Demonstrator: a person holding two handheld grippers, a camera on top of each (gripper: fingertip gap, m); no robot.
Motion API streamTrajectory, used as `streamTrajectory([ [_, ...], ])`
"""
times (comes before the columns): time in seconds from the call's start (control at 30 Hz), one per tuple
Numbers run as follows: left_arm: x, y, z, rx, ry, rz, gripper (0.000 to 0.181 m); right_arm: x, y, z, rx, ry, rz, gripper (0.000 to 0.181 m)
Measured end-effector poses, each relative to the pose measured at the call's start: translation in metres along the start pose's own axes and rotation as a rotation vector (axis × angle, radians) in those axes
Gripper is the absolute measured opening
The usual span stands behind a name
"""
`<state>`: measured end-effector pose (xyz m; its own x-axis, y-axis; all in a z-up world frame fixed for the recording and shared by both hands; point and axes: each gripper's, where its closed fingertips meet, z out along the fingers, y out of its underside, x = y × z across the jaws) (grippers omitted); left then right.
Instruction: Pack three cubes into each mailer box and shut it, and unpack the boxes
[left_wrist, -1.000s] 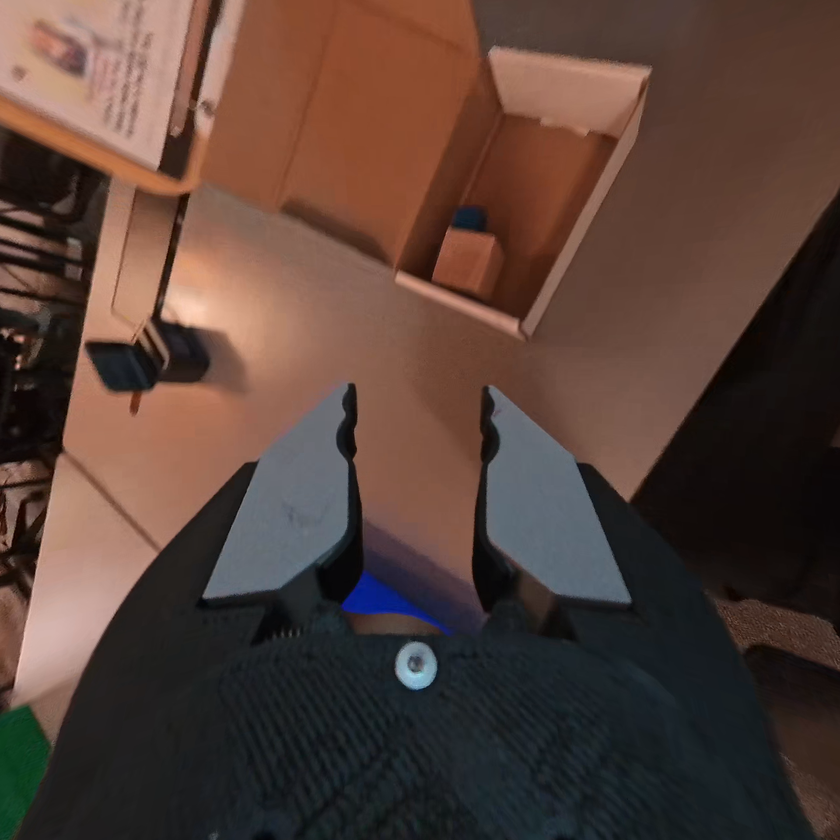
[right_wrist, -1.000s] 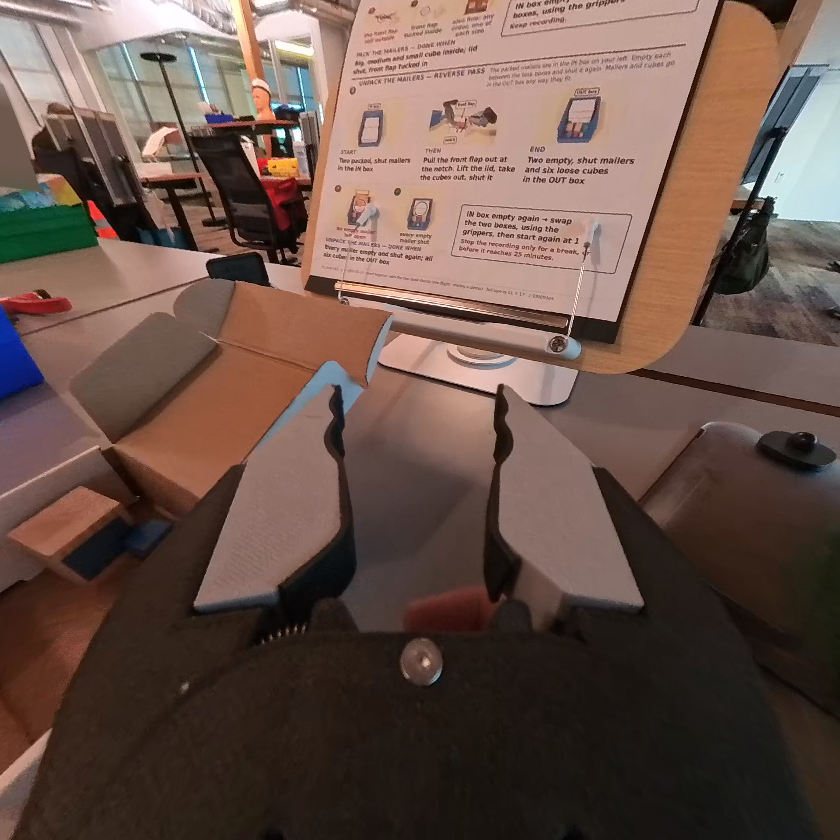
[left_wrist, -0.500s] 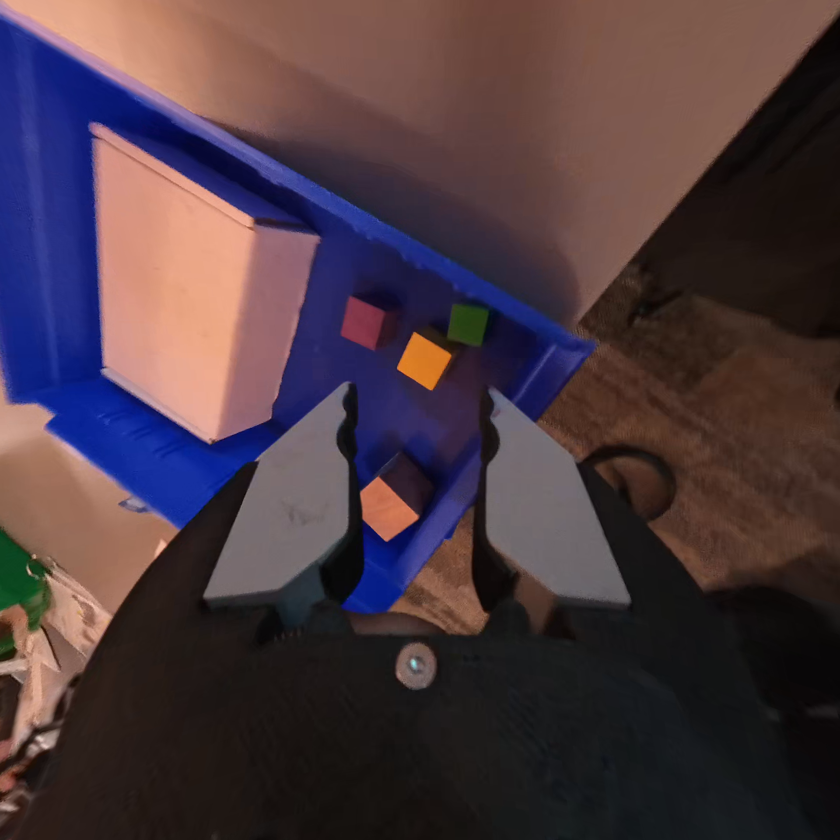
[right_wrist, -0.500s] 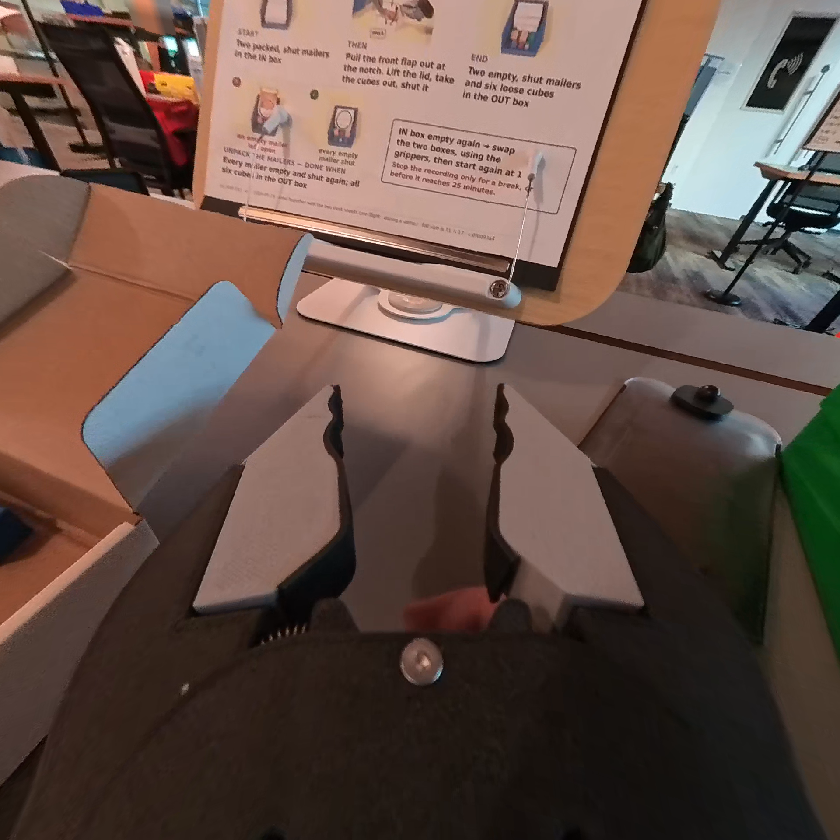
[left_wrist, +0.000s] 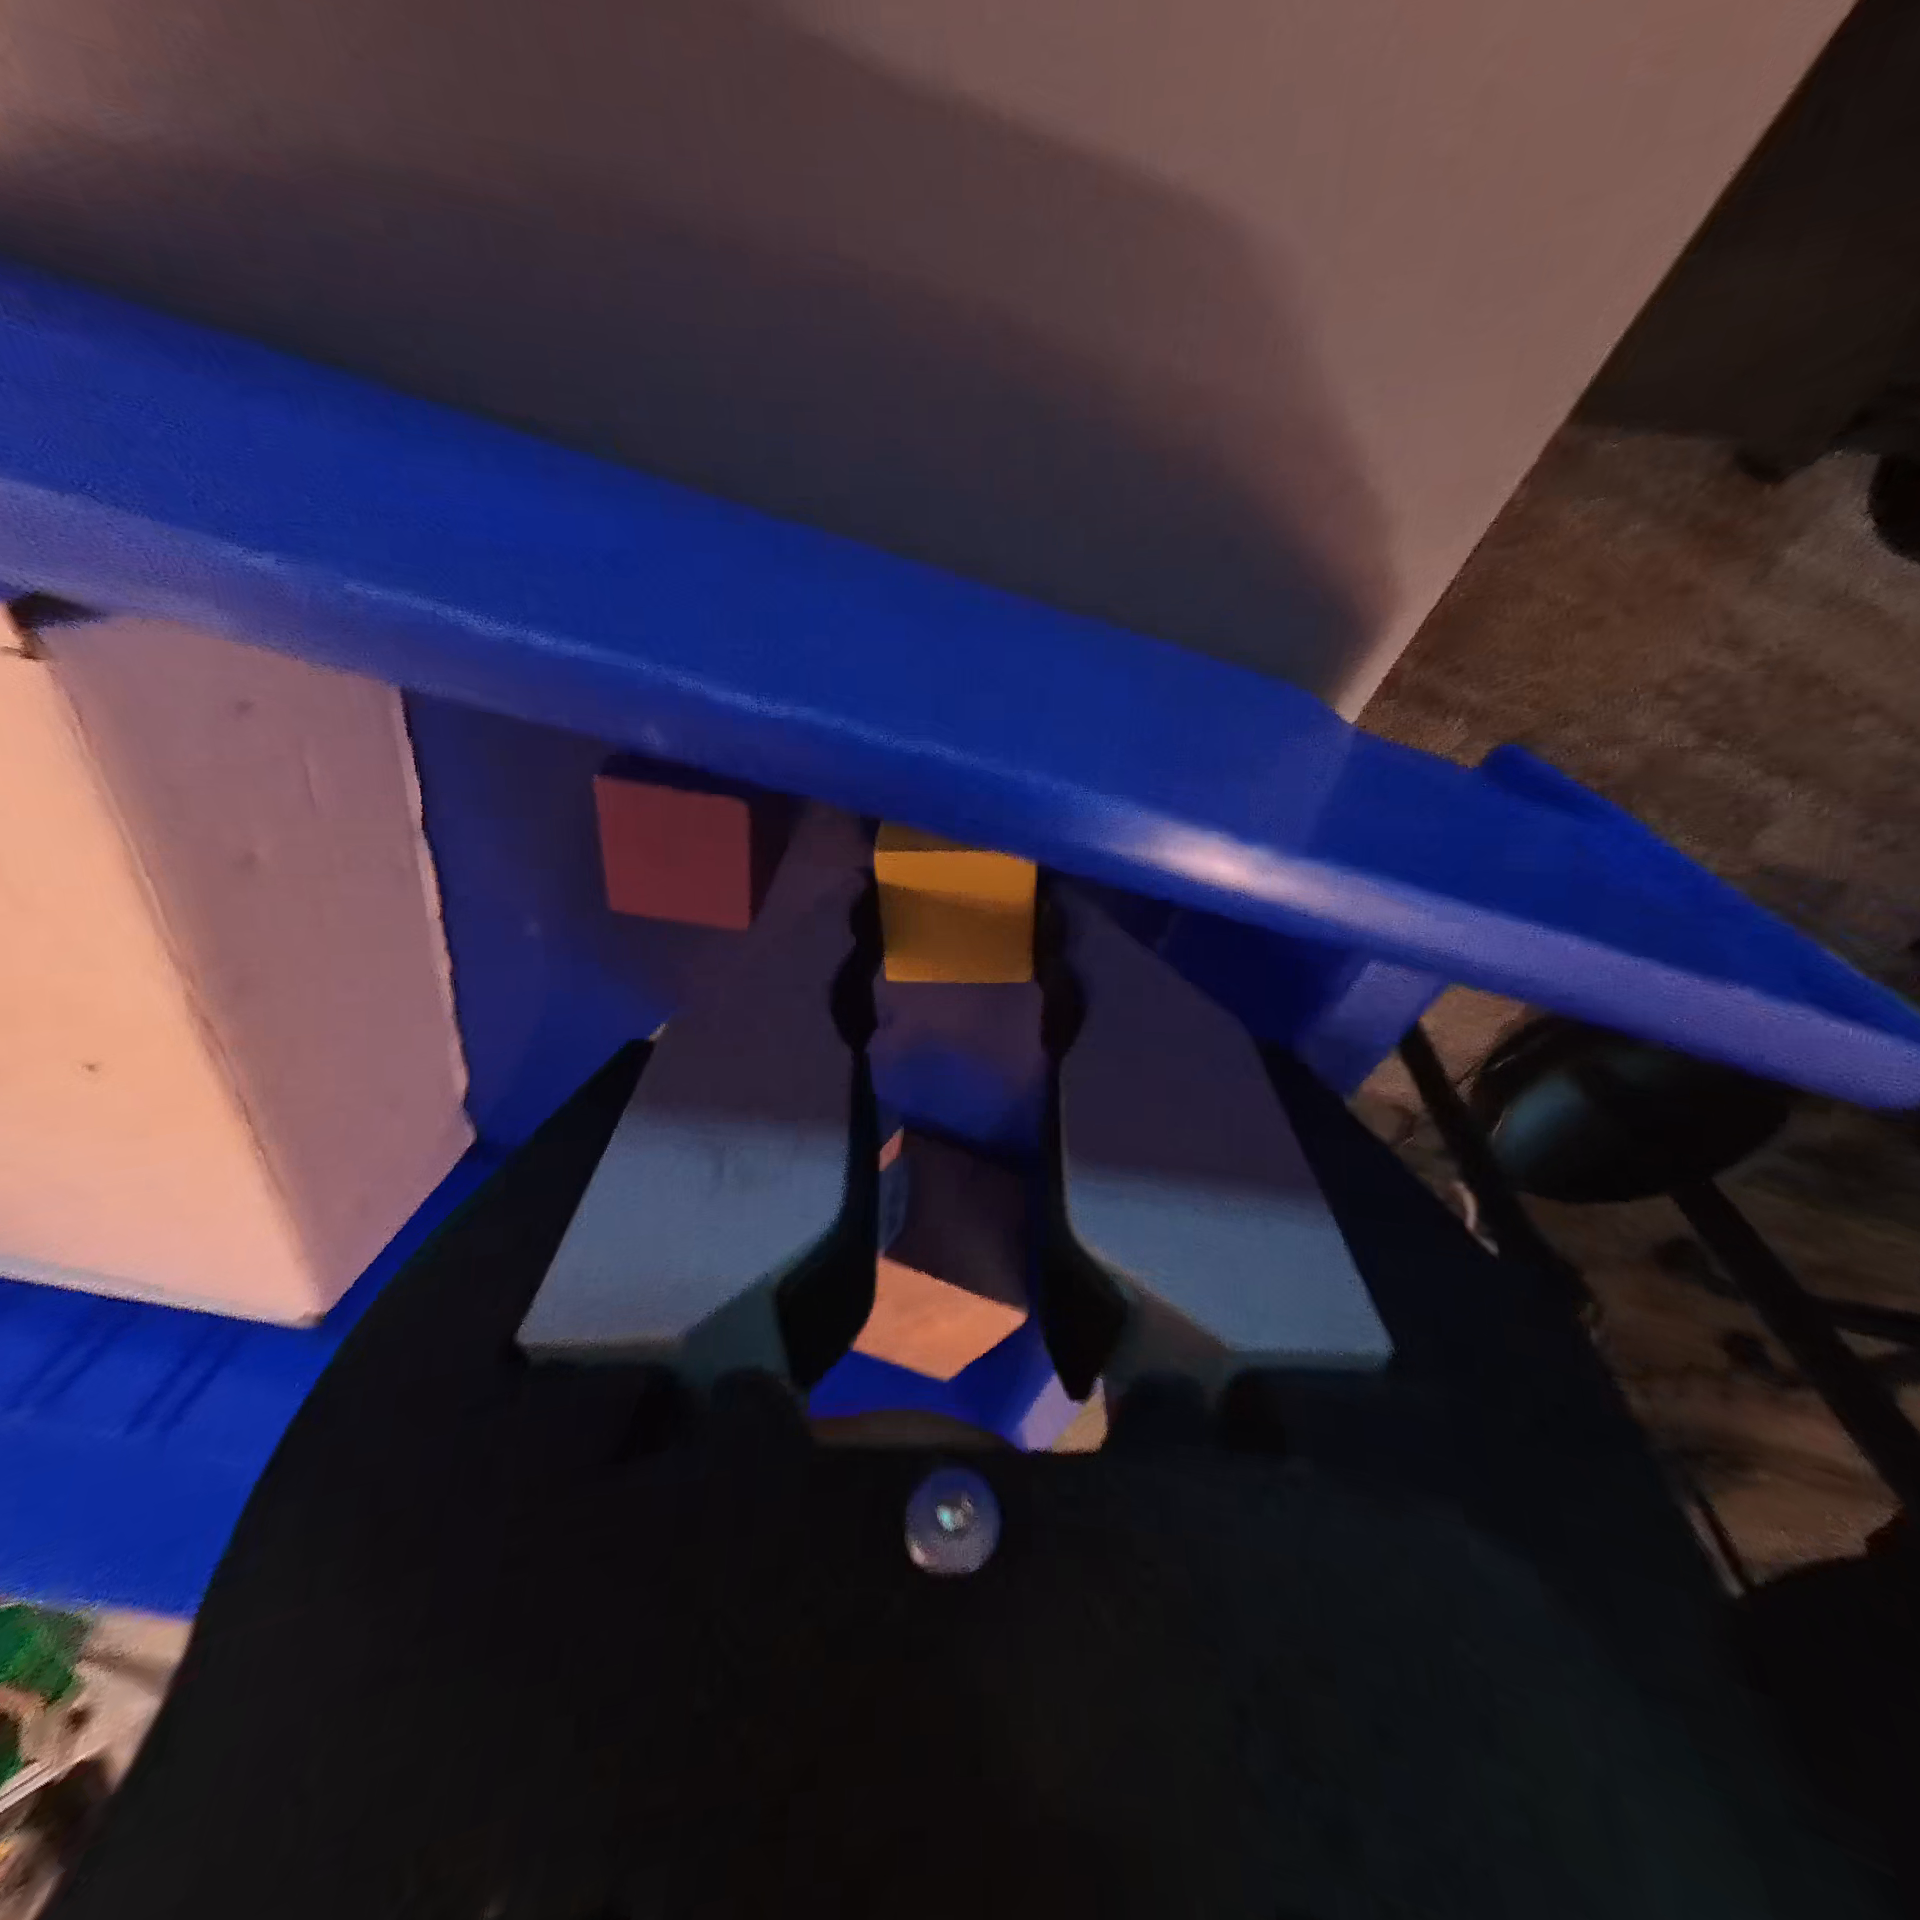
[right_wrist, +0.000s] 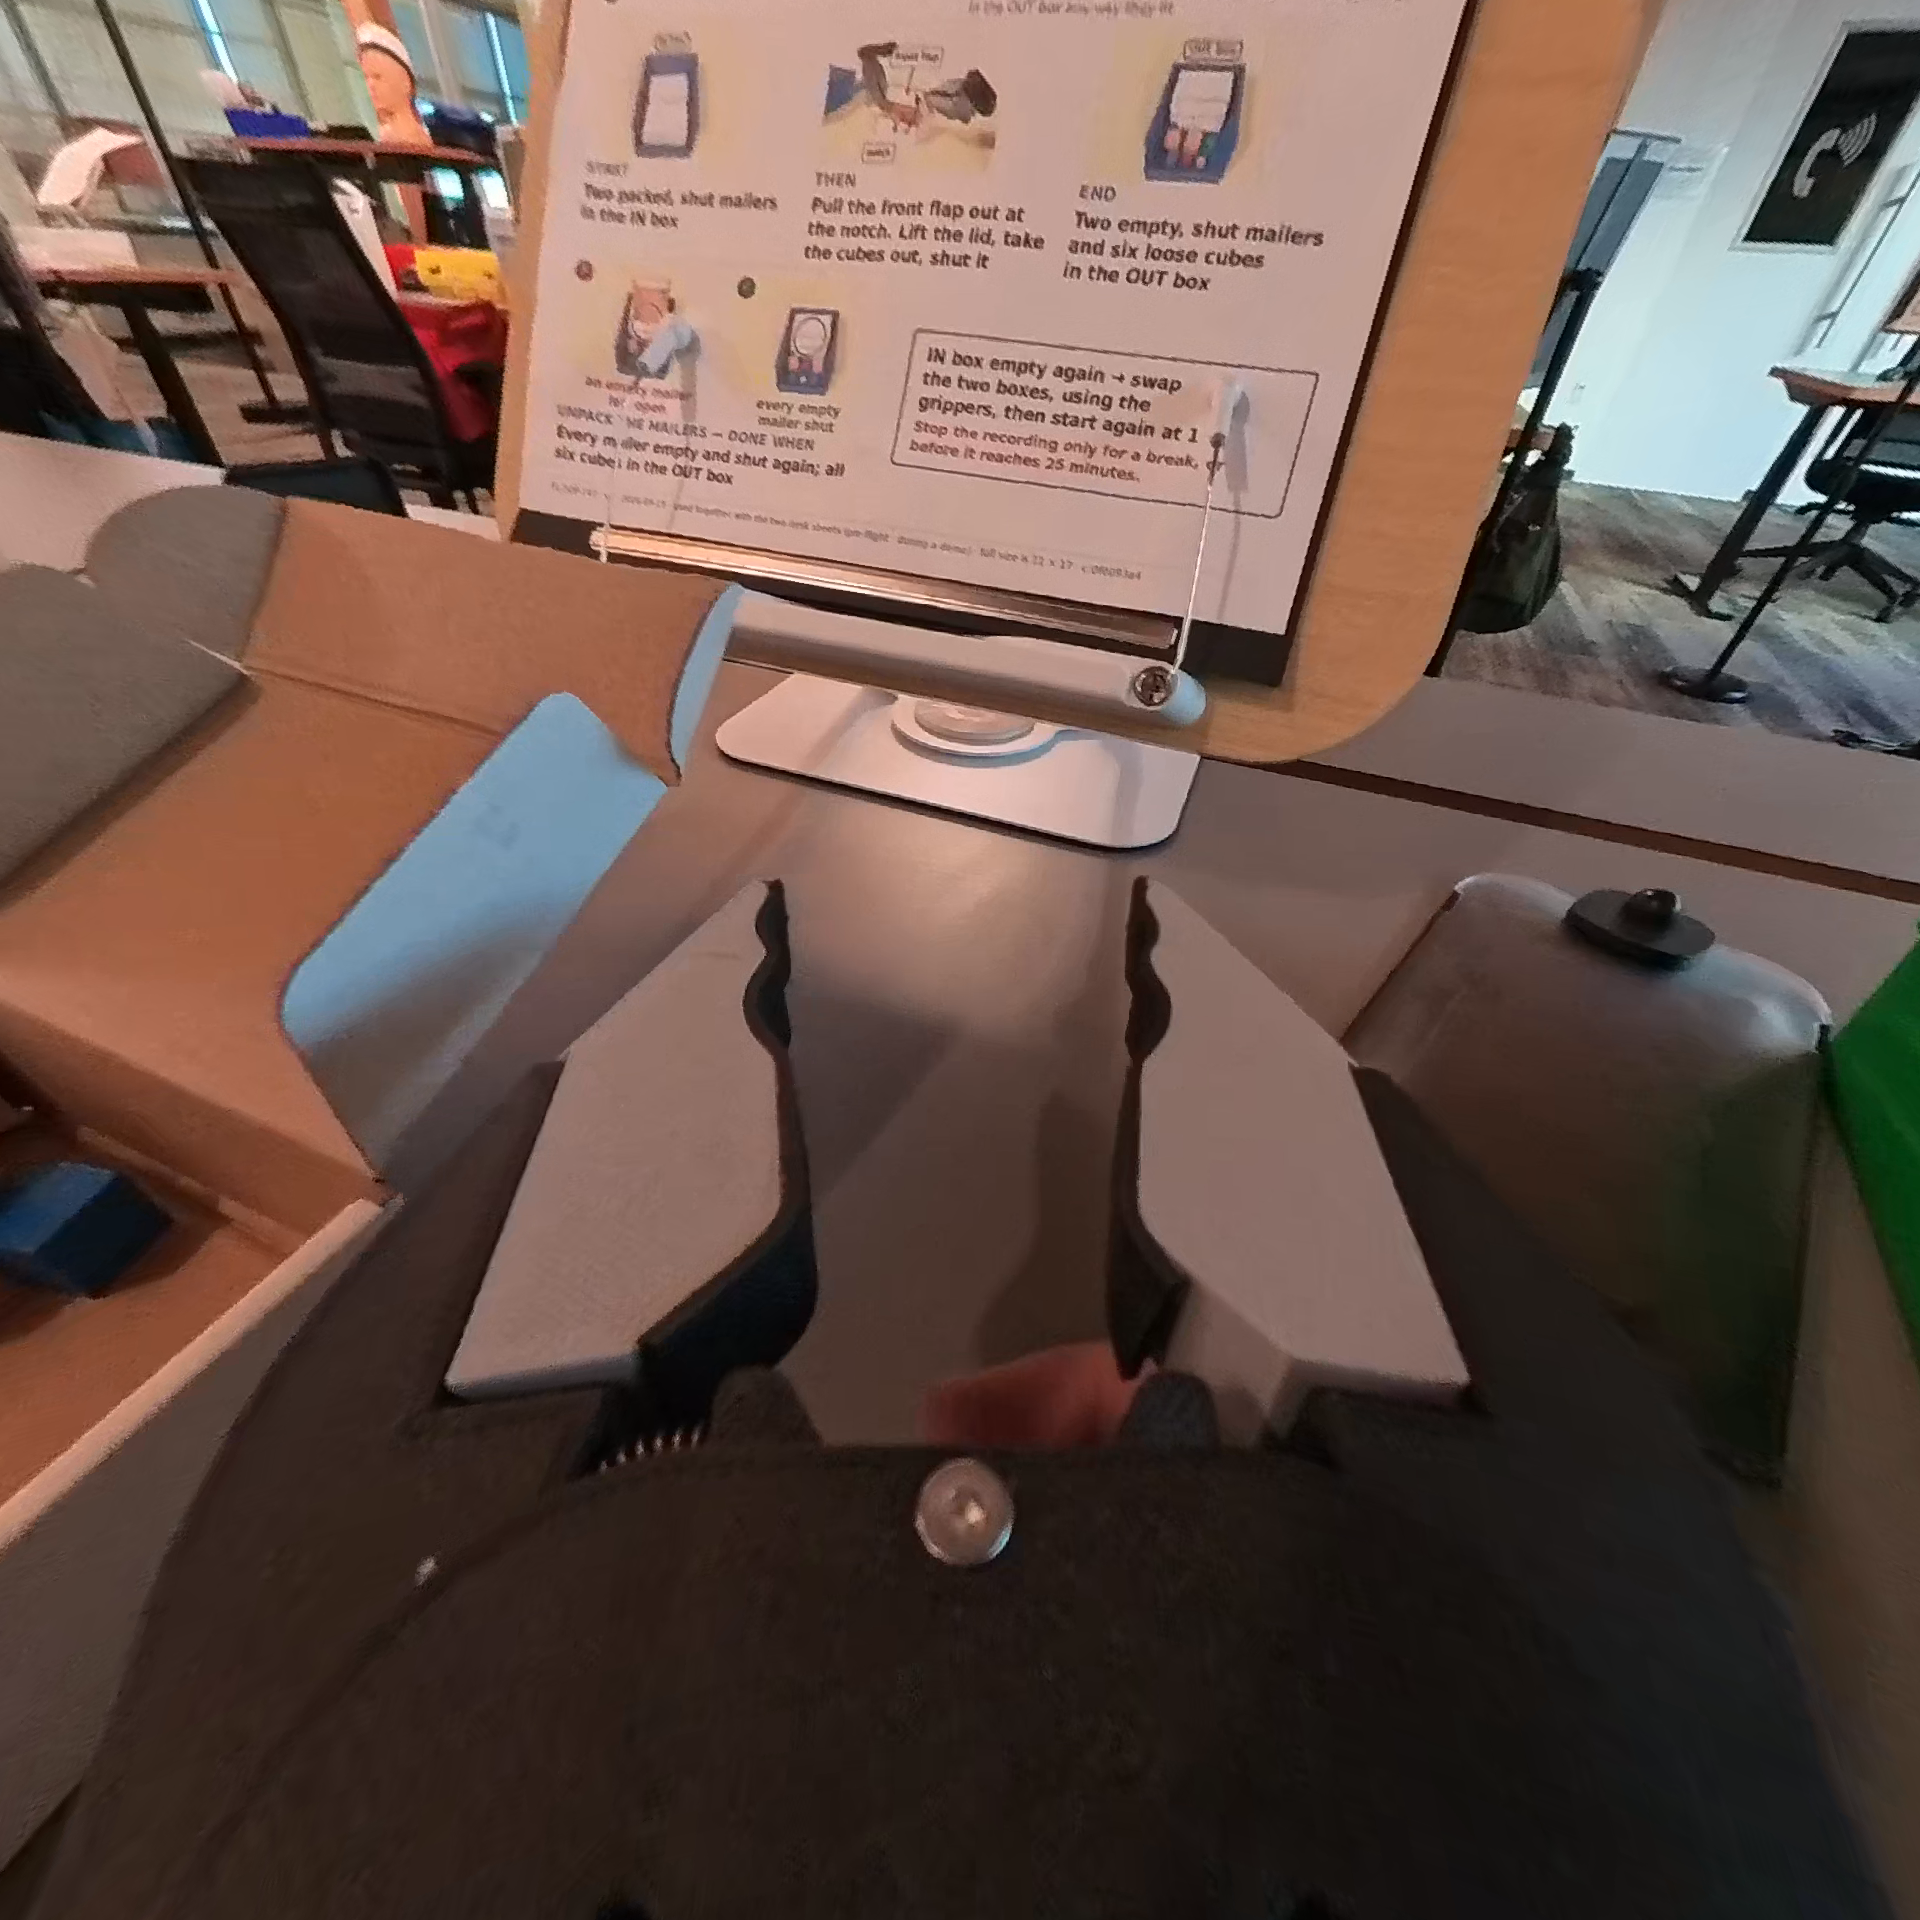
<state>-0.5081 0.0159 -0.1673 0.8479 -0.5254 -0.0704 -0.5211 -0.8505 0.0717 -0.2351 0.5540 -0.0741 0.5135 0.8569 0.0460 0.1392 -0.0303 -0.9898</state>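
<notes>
In the left wrist view, the left gripper (left_wrist: 956, 925) reaches down into the blue bin (left_wrist: 727, 623); nearest the camera, low between the fingers, a tan wooden cube (left_wrist: 935, 1320) lies on the bin's floor by its near wall; farther along, the fingertips (left_wrist: 1049, 935) stand on either side of a yellow cube (left_wrist: 954, 909), pinching it or on the point of doing so; the blur leaves it uncertain whether the pads truly press its sides; just left of the yellow cube, near the bin's far wall, sits a red cube (left_wrist: 675, 852); farther left a shut white mailer box (left_wrist: 208, 935) fills the bin's left part; the far wall of the bin crosses the view above the cubes, and beyond it spreads the pale table (left_wrist: 935, 260), whose right edge drops to a dark carpet (left_wrist: 1662, 644).

In the right wrist view, the right gripper (right_wrist: 956, 935) hangs above the table (right_wrist: 956, 1039) with its jaws spread wide and nothing between them; at the near left an open mailer box (right_wrist: 156, 1039) rests with its lid thrown back, a blue cube (right_wrist: 73, 1226) lying inside near its front wall; at the right edge of the view a green bin (right_wrist: 1870, 1091) shows, just beside a grey rounded object (right_wrist: 1590, 1039) with a black knob; farther on, at the table's far edge, a stand (right_wrist: 956, 748) carries a wooden board with a printed instruction sheet (right_wrist: 966, 260); behind it lie office chairs (right_wrist: 312, 312) and desks.
</notes>
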Motion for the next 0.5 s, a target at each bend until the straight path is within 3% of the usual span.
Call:
streamTrajectory([
  [0.1, -0.013, 0.008, -0.022, -0.044, -0.087, -0.016, 0.028, -0.007, -0.001, -0.001, 0.002, -0.027, 0.002, 0.064],
  [0.23, -0.033, -0.005, -0.087, 0.044, -0.246, -0.052, 0.028, -0.016, -0.003, -0.001, 0.004, -0.051, -0.007, 0.064],
  [0.4, -0.032, -0.063, -0.159, 0.187, -0.365, 0.033, 0.028, -0.02, -0.006, -0.002, 0.008, -0.071, 0.0, 0.065],
  [0.5, -0.024, -0.125, -0.182, 0.28, -0.391, 0.134, 0.027, -0.017, -0.007, -0.003, 0.009, -0.069, -0.007, 0.065],
])
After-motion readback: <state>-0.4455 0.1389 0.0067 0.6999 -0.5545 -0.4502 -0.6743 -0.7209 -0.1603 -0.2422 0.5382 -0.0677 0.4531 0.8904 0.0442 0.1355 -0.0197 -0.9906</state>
